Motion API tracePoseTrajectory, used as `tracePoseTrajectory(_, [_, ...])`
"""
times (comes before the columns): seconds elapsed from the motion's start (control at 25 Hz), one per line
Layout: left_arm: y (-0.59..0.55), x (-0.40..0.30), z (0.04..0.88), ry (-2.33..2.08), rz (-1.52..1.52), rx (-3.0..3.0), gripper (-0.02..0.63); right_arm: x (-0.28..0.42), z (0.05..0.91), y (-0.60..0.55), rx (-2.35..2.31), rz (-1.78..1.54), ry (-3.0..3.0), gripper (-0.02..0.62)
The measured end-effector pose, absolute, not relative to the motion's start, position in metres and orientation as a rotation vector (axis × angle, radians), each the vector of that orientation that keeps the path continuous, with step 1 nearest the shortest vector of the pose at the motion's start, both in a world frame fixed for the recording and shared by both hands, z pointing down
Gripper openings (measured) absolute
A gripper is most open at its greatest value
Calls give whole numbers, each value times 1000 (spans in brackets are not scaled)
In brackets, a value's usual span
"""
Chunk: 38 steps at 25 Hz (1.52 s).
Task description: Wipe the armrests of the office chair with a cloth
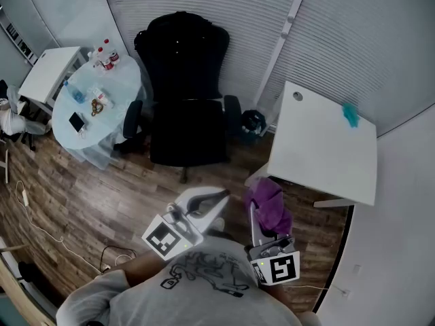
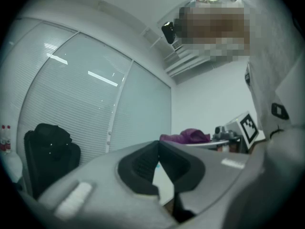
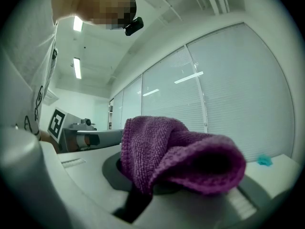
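Looks down on a pale round table point(image 1: 102, 114) at ten o'clock, bottles on its far side. Faces a black high-backed office chair point(image 1: 185, 94) at twelve o'clock, black armrests point(image 1: 132, 117) on either side of the seat, well apart from both tools. Holds the grey left gripper point(image 1: 223, 195) low near six o'clock, jaws pressed together on nothing. Clamps a bunched purple terry cloth point(image 3: 176, 151) in the grey right gripper point(image 1: 257, 206), just beside it. Stands near a white square table point(image 1: 326, 155) at three o'clock, small teal object point(image 1: 350, 114) on top.
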State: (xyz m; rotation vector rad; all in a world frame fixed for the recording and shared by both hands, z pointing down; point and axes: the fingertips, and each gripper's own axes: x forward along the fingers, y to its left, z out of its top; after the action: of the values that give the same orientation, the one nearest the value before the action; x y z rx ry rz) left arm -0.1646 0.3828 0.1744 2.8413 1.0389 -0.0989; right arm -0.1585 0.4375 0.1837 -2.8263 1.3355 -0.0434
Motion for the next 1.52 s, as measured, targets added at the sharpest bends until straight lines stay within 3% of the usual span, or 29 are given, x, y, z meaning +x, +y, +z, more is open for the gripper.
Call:
tracePoseTrajectory(0.76, [392, -133, 201, 980, -60, 2869, 2, -127, 203, 442, -2795, -59, 1357, 29])
tracePoseTrajectory(1.52, [287, 24, 197, 989, -73, 2885, 2, 33, 197, 330, -2818, -27, 1405, 29])
